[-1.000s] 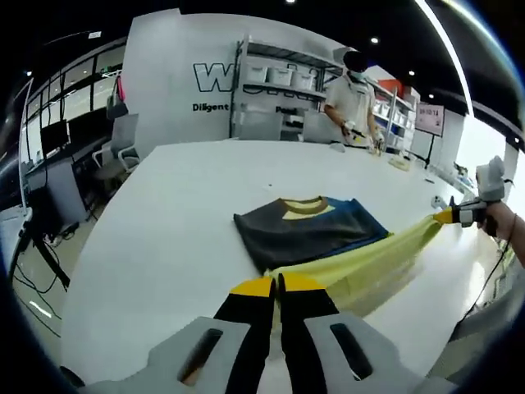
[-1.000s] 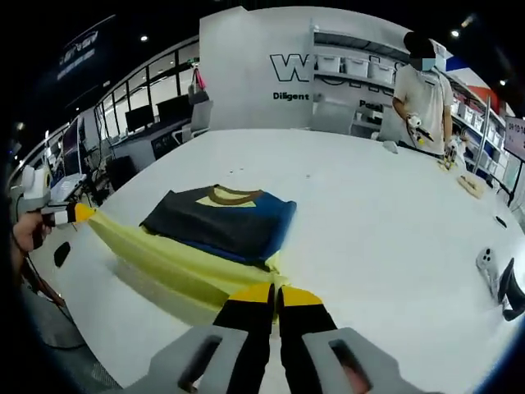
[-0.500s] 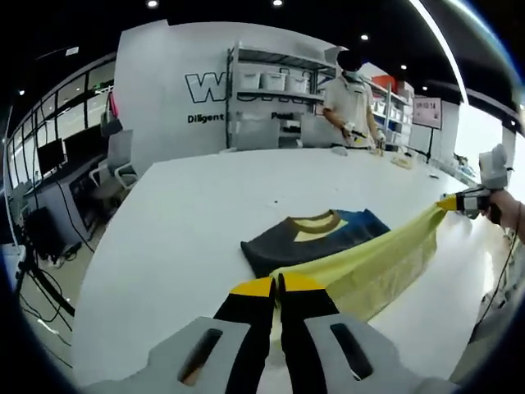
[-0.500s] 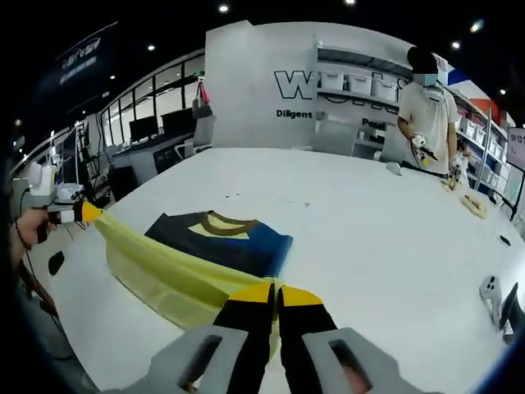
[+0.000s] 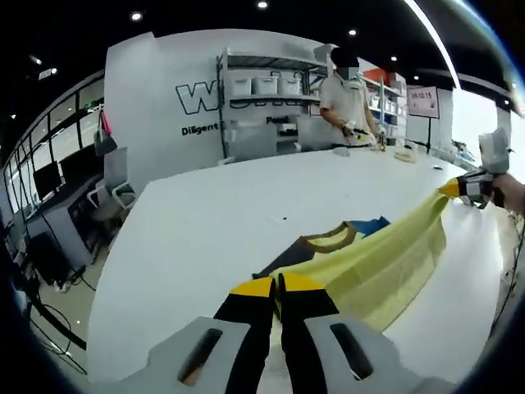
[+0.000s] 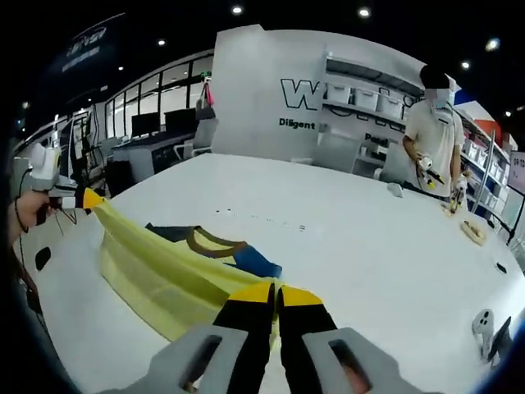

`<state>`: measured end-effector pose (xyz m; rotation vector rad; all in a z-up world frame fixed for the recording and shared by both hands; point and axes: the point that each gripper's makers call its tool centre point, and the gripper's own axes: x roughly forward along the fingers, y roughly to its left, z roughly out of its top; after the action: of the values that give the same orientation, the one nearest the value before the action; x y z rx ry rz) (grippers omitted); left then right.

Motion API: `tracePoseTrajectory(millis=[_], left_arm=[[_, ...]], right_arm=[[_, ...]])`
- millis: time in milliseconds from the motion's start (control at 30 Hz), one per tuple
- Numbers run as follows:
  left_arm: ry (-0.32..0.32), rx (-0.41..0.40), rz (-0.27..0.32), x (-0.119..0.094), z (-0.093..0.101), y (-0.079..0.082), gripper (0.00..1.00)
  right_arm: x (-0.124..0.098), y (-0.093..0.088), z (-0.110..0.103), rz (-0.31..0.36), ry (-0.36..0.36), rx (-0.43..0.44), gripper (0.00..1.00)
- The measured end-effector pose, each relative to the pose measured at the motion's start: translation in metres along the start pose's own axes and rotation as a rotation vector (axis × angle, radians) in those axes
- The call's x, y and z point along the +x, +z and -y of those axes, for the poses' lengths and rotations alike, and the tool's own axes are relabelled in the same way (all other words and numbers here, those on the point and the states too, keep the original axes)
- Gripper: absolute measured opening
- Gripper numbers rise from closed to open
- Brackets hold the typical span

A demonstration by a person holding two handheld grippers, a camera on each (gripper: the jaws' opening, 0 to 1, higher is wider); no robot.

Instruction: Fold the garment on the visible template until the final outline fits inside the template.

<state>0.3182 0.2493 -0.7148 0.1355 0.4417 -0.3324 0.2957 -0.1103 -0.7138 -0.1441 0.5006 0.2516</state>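
Your yellow, dark-grey and blue fabric garment (image 5: pixel 385 263) (image 6: pixel 164 271) lies part-folded on the white table (image 5: pixel 205 222) (image 6: pixel 369 246), its yellow hem lifted taut. Left tongs (image 5: pixel 277 286) and right tongs (image 6: pixel 276 290) are each clamped on a hem corner. Risk: uneven tension may drag the folded portion askew.

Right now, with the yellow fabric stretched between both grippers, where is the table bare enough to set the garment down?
The white table is bare between the garment and the person standing at its far edge. It is also bare between the garment's collar and the table's far edge by the lettered wall. It is crowded near the right gripper and left gripper, under the lifted fabric.
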Motion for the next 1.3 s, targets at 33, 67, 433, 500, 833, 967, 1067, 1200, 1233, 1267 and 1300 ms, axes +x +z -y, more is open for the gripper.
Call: tracePoseTrajectory(millis=[33,67,433,500,833,967,1067,1200,1233,1267,1300], left_arm=[[0.001,0.005,-0.002,0.003,-0.001,0.001,0.05],[0.001,0.011,0.001,0.006,-0.002,0.003,0.05],[-0.008,0.097,-0.066,0.048,-0.016,0.008,0.05],[-0.005,0.1,-0.065,0.051,-0.017,0.007,0.05],[-0.009,0.2,-0.141,0.077,-0.025,-0.003,0.05],[0.001,0.212,-0.161,0.087,-0.033,-0.005,0.05],[0.005,0.188,-0.173,0.095,-0.035,-0.007,0.05],[0.002,0.225,-0.186,0.11,-0.034,-0.01,0.05],[0.004,0.215,-0.199,0.112,-0.034,-0.012,0.05],[0.004,0.214,-0.201,0.113,-0.034,-0.013,0.05],[0.007,0.218,-0.204,0.116,-0.034,-0.015,0.05]], right_arm=[[0.002,0.001,0.001,0.0,0.0,-0.001,0.0],[0.005,0.003,0.002,0.002,-0.002,-0.003,0.0],[0.049,0.004,0.007,-0.023,-0.017,-0.014,0.0],[0.051,0.004,0.007,-0.025,-0.019,-0.016,0.0],[0.083,0.008,0.01,-0.041,-0.006,-0.062,0.0],[0.094,0.009,0.009,-0.047,0.017,-0.069,0.0],[0.103,0.006,0.011,-0.061,0.015,-0.085,0.0],[0.116,-0.002,0.016,-0.078,0.011,-0.097,0.0],[0.118,-0.004,0.016,-0.094,0.018,-0.125,0.0],[0.122,-0.005,0.017,-0.096,0.023,-0.185,0.0],[0.124,-0.006,0.014,-0.091,0.042,-0.188,0.0]])
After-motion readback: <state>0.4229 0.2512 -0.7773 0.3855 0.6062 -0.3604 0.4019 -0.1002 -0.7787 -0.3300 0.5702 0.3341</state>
